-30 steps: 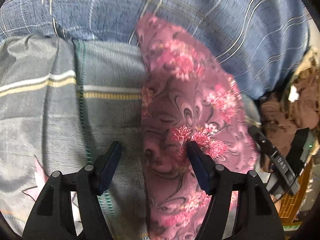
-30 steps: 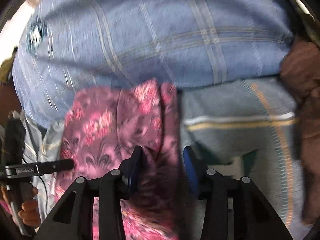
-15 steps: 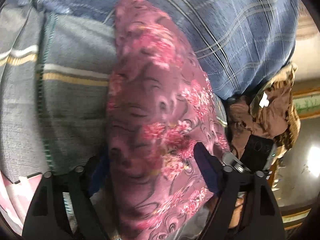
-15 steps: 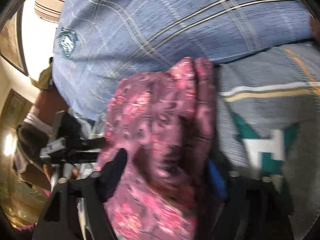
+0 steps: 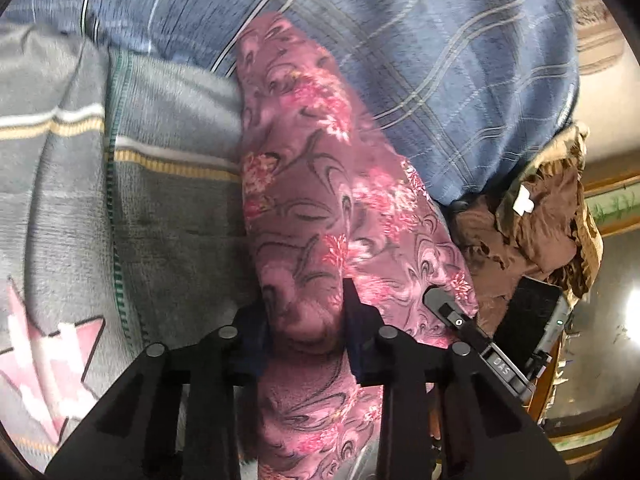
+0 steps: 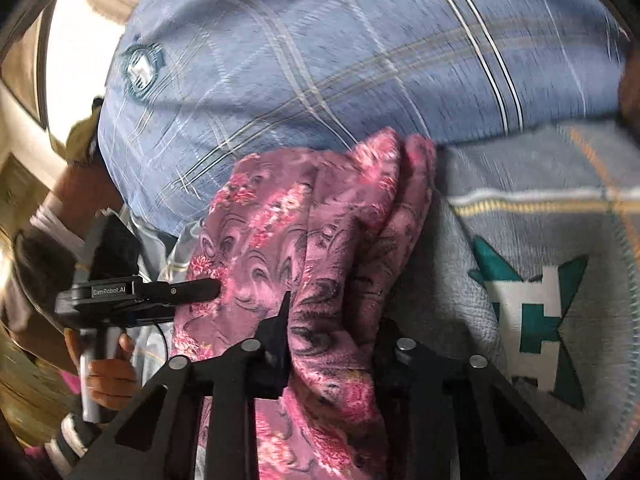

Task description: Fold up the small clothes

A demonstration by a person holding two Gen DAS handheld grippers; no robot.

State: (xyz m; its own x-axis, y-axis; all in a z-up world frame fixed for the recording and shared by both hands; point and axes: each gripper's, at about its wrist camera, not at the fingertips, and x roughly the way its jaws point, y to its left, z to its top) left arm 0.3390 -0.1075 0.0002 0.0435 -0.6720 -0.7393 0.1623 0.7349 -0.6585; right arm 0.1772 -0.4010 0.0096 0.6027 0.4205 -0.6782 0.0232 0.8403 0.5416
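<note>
A pink-and-mauve floral cloth (image 5: 320, 184) is held up in front of the person's blue checked shirt (image 5: 440, 60). My left gripper (image 5: 306, 320) is shut on one bunched edge of the cloth. My right gripper (image 6: 332, 332) is shut on the other bunched edge (image 6: 340, 280), where the cloth hangs in folds. The other hand-held gripper shows in each view: at the right in the left wrist view (image 5: 460, 320), at the left in the right wrist view (image 6: 160, 292).
A grey blanket (image 5: 140, 200) with yellow stripes and star patterns lies under the cloth; it also shows in the right wrist view (image 6: 540, 220). A heap of brown clothes (image 5: 532, 220) lies at the right. A hand (image 6: 108, 376) grips the left tool's handle.
Both grippers have closed on the floral cloth and lifted it off the blanket. The cloth now bunches between each pair of fingers.
</note>
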